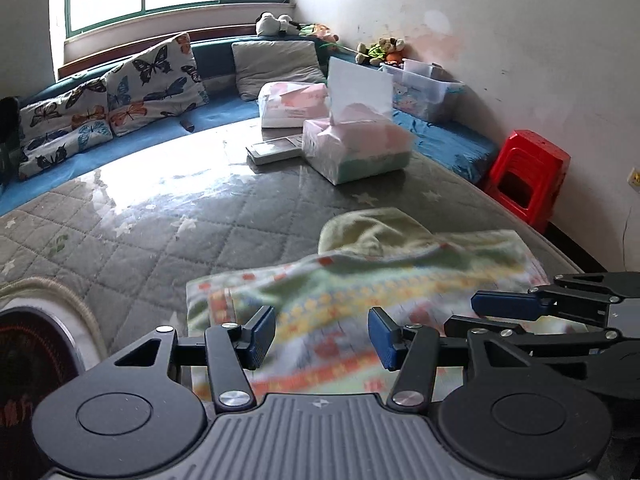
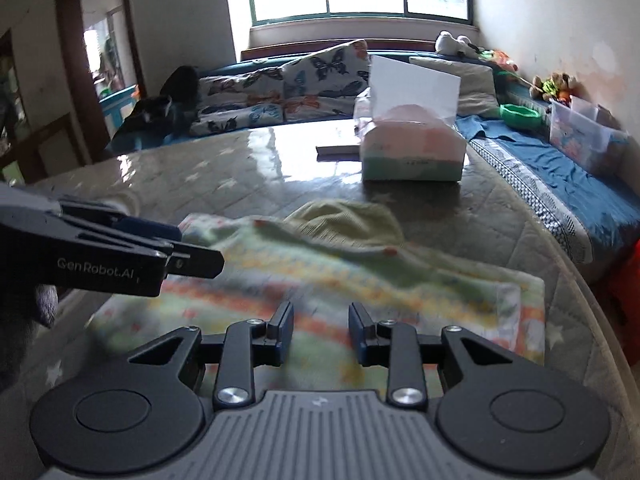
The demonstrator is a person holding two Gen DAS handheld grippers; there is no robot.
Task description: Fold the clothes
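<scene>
A pale green garment with orange, yellow and blue patterned bands (image 1: 360, 276) lies rumpled on the quilted grey table top, with a plain yellow-green part bunched at its far side (image 1: 372, 232). It also shows in the right wrist view (image 2: 340, 272). My left gripper (image 1: 322, 338) is open and empty just above the garment's near edge. My right gripper (image 2: 321, 334) is open and empty over the garment's near part. The right gripper shows at the right of the left wrist view (image 1: 520, 312), and the left gripper at the left of the right wrist view (image 2: 160, 248).
A pink and green tissue pack (image 1: 356, 148) with a white sheet sticking up, a second pack (image 1: 292, 106) and a remote (image 1: 276, 150) lie at the table's far side. Butterfly cushions (image 1: 120, 100) line a blue bench. A red stool (image 1: 528, 176) stands at the right.
</scene>
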